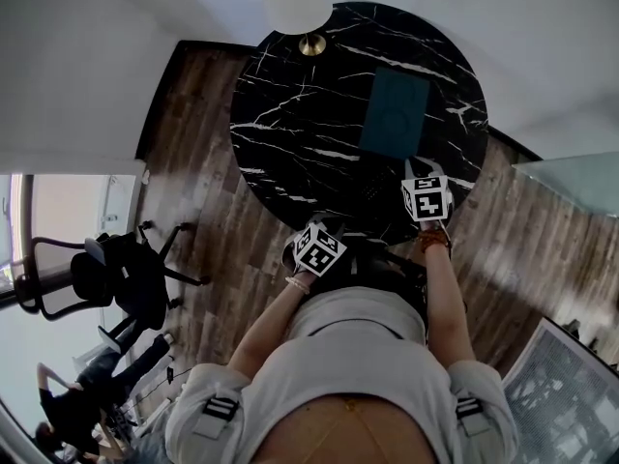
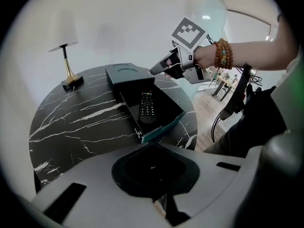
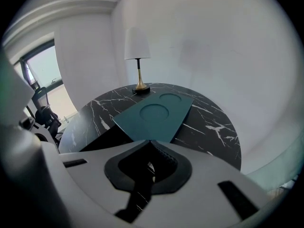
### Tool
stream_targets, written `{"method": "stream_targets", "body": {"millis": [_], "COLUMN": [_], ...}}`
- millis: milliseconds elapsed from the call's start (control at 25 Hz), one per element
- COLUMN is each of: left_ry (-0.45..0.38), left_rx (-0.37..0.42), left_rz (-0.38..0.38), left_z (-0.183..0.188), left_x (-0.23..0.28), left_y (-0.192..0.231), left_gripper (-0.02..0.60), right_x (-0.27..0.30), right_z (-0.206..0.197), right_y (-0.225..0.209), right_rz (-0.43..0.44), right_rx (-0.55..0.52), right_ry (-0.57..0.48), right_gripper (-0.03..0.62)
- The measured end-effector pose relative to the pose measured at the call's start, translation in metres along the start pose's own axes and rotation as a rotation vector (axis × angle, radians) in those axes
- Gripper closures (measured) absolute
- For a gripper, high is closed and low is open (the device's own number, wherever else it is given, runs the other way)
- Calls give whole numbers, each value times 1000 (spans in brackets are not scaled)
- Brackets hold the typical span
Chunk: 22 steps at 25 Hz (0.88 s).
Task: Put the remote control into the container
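The remote control [image 2: 147,106] lies flat on a black panel [image 2: 166,109] with a teal edge, just on the near side of the dark box [image 2: 124,74], at the right of the tabletop [image 2: 76,122]. I cannot tell whether that panel belongs to the box. My left gripper [image 1: 325,228] and right gripper [image 2: 155,71] are both clenched and empty. I judge that coming down like this would shove the remote off the panel's near edge. A pinch across its slim body could also let it swivel and drop.

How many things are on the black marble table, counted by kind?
Lamp: 1
Remote control: 1
Teal container: 1
Total: 3
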<state>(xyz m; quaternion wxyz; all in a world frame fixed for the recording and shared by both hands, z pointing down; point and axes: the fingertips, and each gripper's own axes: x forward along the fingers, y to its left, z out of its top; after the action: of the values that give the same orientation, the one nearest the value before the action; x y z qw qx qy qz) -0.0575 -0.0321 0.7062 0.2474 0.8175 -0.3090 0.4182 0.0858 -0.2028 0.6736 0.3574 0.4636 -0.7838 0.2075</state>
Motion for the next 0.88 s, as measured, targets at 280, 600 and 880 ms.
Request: {"method": "stream_targets", "body": {"millis": [280, 600, 880], "left_ry": [14, 10, 9], "left_rx": [-15, -47, -56], "left_rz": [-34, -56, -67], "left_z": [7, 11, 16], "left_x": [13, 21, 28], "left_y": [-1, -4, -2], "left_gripper": [575, 575, 575], "right_x": [7, 8, 8], "right_z": [-6, -7, -7], "right_y": [0, 0, 0], "right_rz": [-4, 9, 30], "right_rx": [-12, 1, 8], "right_ry": [28, 16, 14], "right_gripper": [583, 583, 582]}}
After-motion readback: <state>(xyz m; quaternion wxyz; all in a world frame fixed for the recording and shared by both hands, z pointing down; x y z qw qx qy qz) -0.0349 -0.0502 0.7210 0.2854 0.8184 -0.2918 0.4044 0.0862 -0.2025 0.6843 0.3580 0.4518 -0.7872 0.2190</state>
